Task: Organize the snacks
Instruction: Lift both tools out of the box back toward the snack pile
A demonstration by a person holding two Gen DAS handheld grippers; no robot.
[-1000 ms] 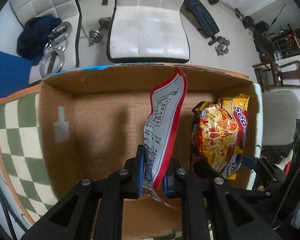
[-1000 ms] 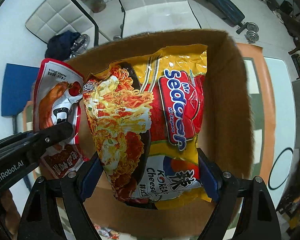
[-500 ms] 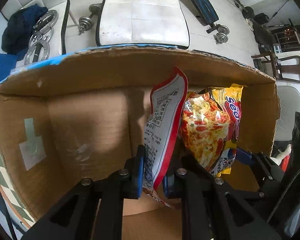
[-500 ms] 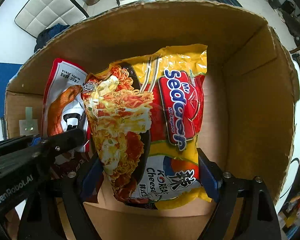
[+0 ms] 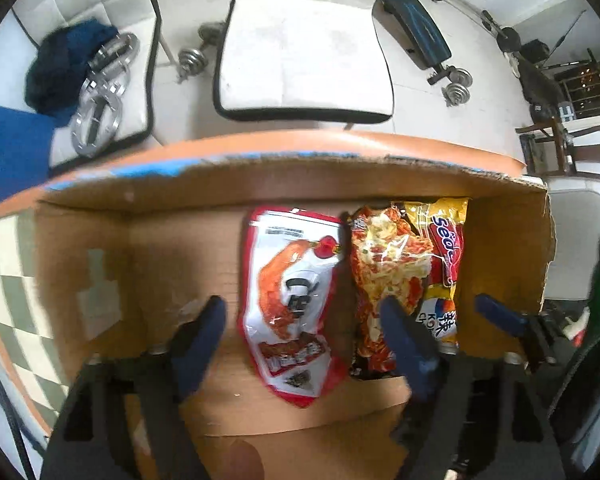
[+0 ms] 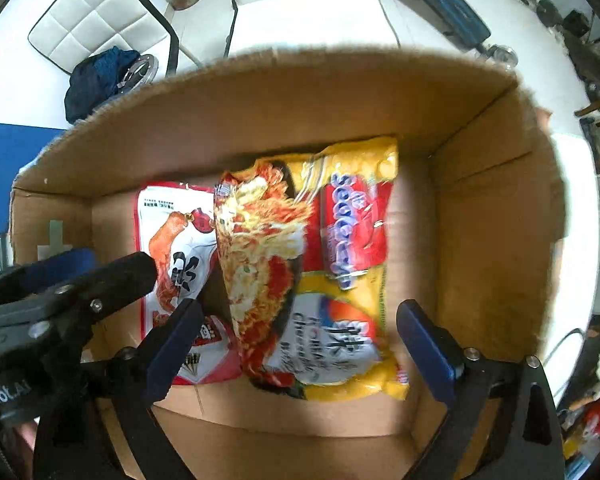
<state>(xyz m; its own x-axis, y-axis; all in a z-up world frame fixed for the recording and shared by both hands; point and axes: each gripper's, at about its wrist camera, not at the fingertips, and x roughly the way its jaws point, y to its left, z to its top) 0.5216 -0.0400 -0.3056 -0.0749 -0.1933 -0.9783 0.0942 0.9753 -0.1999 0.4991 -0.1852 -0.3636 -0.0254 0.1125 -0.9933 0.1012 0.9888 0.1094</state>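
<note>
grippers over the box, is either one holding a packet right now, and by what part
Nothing is held. The left gripper has just opened, and the red and white packet lies loose in the cardboard box. The right gripper has opened around the yellow noodle packet, pads clear.

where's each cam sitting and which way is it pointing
Left wrist: sits on the left gripper, looking steeply down into the cardboard box at the red-and-white pouch; its blue fingers stand open.
Right wrist: sits on the right gripper, looking straight down at the yellow noodle pack; its fingers stand open, with the left gripper beside them.
Shared: box, both packets, white chairs beyond.
</note>
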